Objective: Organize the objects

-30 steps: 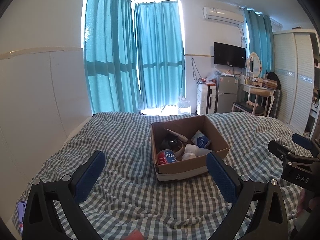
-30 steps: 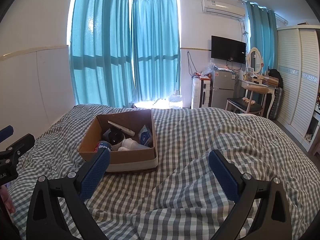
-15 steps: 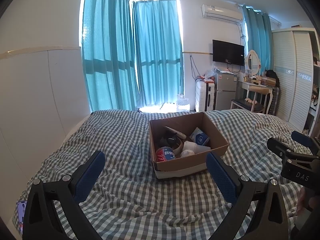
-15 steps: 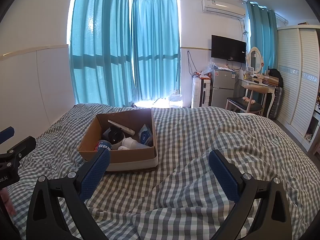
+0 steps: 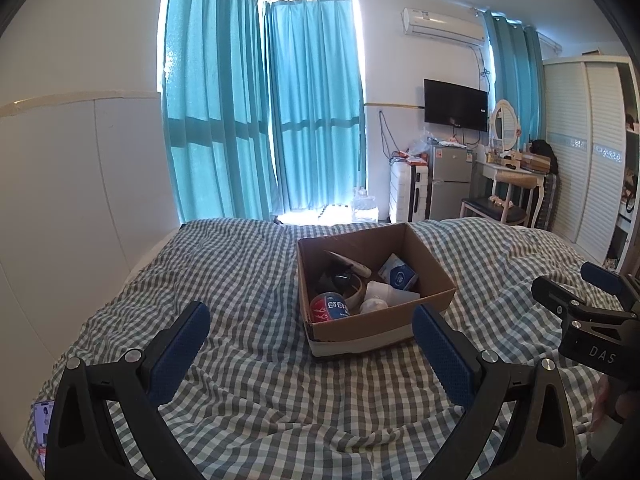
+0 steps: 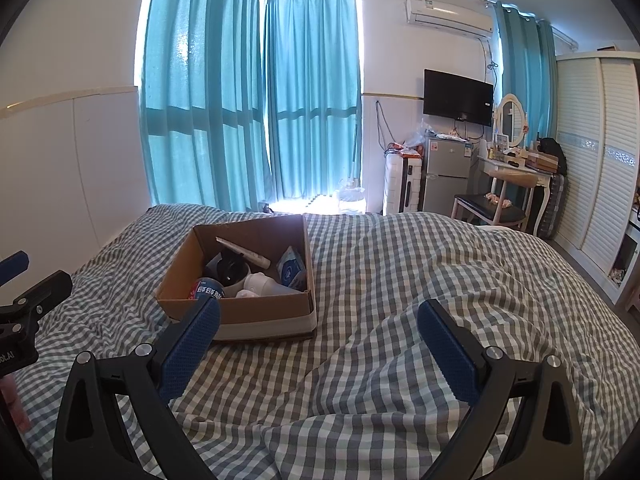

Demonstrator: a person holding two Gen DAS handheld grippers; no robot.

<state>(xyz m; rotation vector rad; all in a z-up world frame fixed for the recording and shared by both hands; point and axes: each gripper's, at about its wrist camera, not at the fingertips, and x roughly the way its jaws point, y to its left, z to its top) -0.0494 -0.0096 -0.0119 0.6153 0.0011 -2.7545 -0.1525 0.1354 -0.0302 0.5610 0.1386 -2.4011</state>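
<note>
Cardboard box (image 5: 376,280) on checked bedspread (image 5: 240,280), items inside; left gripper (image 5: 312,344), right gripper (image 6: 316,336) spread wide, empty. Stage unclear.

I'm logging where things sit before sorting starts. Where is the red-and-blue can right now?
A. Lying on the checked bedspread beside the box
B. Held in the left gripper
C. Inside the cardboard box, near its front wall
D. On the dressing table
C: the red-and-blue can stands inside the cardboard box behind its near wall, and both grippers are open and empty.

Cardboard box (image 6: 240,312) (full) on checked bedspread (image 6: 400,280)
</note>
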